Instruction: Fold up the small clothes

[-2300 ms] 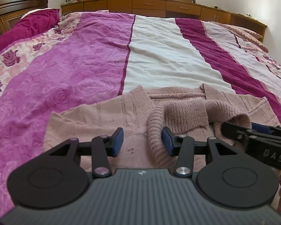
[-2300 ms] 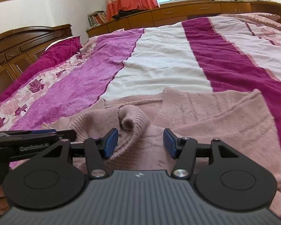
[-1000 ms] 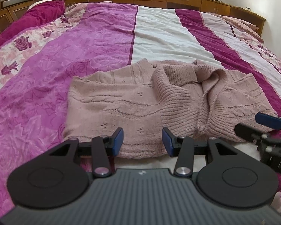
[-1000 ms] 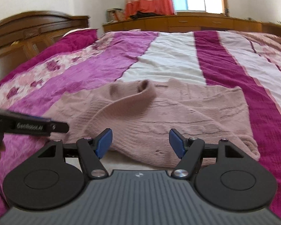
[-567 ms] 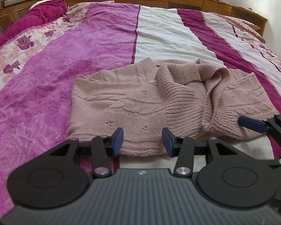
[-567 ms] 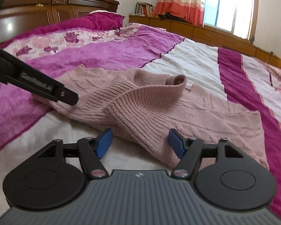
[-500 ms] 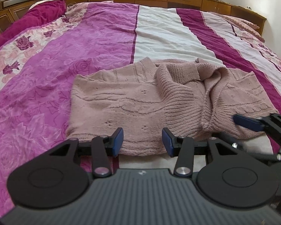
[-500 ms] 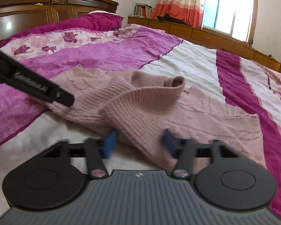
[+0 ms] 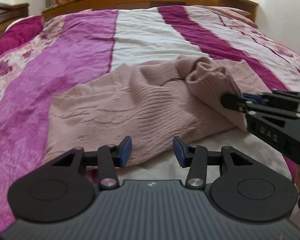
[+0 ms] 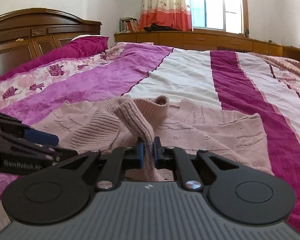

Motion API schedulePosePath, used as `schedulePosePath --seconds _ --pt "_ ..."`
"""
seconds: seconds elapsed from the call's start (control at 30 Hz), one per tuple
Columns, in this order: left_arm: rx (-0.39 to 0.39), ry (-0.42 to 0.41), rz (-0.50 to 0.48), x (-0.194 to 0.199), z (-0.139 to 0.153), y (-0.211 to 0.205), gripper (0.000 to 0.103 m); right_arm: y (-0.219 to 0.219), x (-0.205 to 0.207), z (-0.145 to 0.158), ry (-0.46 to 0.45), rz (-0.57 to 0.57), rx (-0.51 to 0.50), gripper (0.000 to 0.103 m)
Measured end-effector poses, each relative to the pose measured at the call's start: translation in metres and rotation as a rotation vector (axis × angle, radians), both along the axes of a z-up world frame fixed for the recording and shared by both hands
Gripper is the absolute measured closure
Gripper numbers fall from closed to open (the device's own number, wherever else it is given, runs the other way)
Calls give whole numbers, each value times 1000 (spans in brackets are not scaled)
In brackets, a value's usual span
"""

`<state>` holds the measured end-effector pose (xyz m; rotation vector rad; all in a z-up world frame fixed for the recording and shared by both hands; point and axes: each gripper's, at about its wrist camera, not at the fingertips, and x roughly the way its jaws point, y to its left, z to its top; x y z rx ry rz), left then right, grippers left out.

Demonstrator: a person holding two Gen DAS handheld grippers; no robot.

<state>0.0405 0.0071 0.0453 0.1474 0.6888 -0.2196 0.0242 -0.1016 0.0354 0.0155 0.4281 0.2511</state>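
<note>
R tool (image 10: 148, 150) clamped sweater (image 9: 130, 108) sleeve at near hem; L tool (image 9: 152, 152) wide open, empty. Fold barely begun.

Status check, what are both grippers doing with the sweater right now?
Right gripper shut on pink sweater, pinching a ribbed fold. Left gripper open, over the near hem, holding nothing. Sweater bunched on striped bedspread. Nothing in the way.

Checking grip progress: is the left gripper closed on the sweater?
No: the left gripper is open, its pads apart beside the sweater's edge.
</note>
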Motion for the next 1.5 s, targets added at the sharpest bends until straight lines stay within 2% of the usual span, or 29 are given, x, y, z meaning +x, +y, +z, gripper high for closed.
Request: schedulePosePath --seconds 0.2,0.33,0.43,0.53,0.57,0.6,0.63,0.7,0.8,0.9,1.1,1.17,1.37,1.5 --pt "42 -18 -73 4 -6 -18 55 -8 0 1 12 -22 51 93" --pt "100 -56 -120 7 -13 -30 56 -12 1 4 8 -34 57 93" --pt "139 -81 -131 9 -18 -35 56 -16 2 6 3 -43 52 93" --pt "145 -87 -124 12 -23 -33 55 -18 4 7 3 -53 49 93" --pt "141 -90 -119 12 -23 -32 62 -19 4 8 2 -56 44 93" --pt "131 -89 -117 12 -22 -29 79 -20 5 9 0 -58 40 93" --pt "119 -81 -117 13 -21 -26 86 -21 6 10 -2 -60 36 93" --pt "82 -77 -102 16 -15 -17 92 -23 7 12 -9 -65 26 93" --pt "46 -104 -65 21 -1 -2 93 -26 10 16 -23 -73 2 93" --pt "56 -149 -11 31 13 14 93 -29 17 23 -40 -74 -46 93" --pt "109 -233 96 67 37 48 93 -38 40 34 -126 -89 -243 94" --pt "108 -242 131 82 41 61 93 -48 53 35 -120 -105 -258 94" --pt "120 -224 226 122 30 92 93 -83 99 22 -67 -186 -250 94" --pt "168 -193 242 142 10 101 93 -91 126 5 -40 -201 -278 94"
